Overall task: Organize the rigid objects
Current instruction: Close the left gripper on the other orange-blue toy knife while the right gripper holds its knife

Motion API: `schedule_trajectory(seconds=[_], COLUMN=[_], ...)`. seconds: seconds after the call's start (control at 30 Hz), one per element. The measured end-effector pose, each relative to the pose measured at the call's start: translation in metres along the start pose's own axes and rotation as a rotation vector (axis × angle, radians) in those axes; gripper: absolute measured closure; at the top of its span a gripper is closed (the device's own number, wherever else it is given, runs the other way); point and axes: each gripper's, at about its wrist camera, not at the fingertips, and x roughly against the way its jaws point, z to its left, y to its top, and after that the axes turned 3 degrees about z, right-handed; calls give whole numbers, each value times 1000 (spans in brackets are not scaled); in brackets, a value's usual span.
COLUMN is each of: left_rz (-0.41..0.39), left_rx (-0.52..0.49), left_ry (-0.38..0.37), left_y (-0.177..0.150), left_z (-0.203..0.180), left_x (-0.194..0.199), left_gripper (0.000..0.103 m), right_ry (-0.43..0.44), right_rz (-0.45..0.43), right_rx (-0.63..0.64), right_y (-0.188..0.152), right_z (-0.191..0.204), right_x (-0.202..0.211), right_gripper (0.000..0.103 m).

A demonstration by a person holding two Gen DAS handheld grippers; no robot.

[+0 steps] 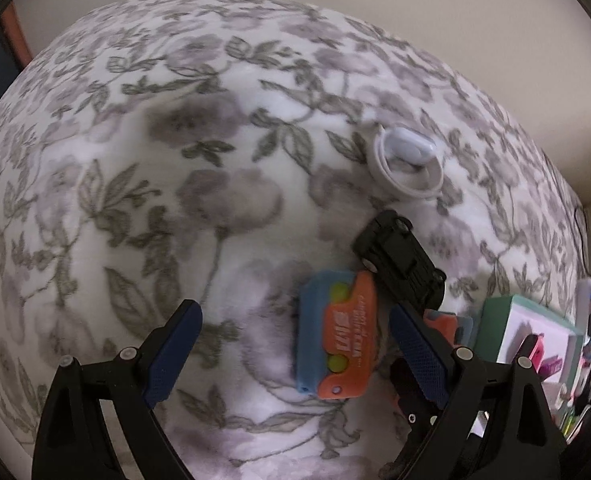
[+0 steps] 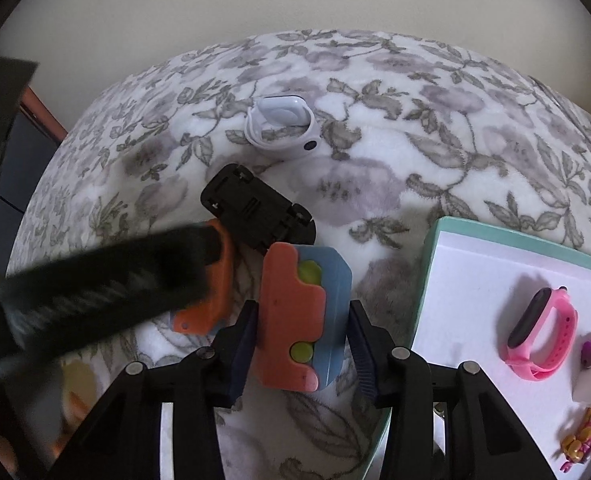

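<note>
Right gripper: my jaws straddle the orange-and-blue toy on the floral blanket, pads at its sides, apparently closing. Left gripper: spread wide, empty, over a second orange-and-blue toy. Adjacent: black car, white watch. Destination, probably: teal-rimmed tray holding pink band. Squeeze centred; lift straight, clear of the car.

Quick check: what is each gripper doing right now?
Left gripper: open, holding nothing.
Right gripper: fingers around the orange-and-blue plastic toy; grip cannot be told.
</note>
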Motion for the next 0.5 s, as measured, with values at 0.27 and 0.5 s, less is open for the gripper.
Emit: schedule_trajectory(seconds=[0.27, 0.5], left_rz=[19, 4], left_rx=[-69, -43], left_ry=[99, 163], left_y=[-4, 3], left_z=[-7, 18], left_x=[-16, -8], left_gripper=[8, 8], right_ry=[7, 6], right_rz=[2, 1], right_rx=[-1, -6], right_y=[-1, -1], right_z=[-1, 0], right_x=[1, 0], right_gripper=[56, 56])
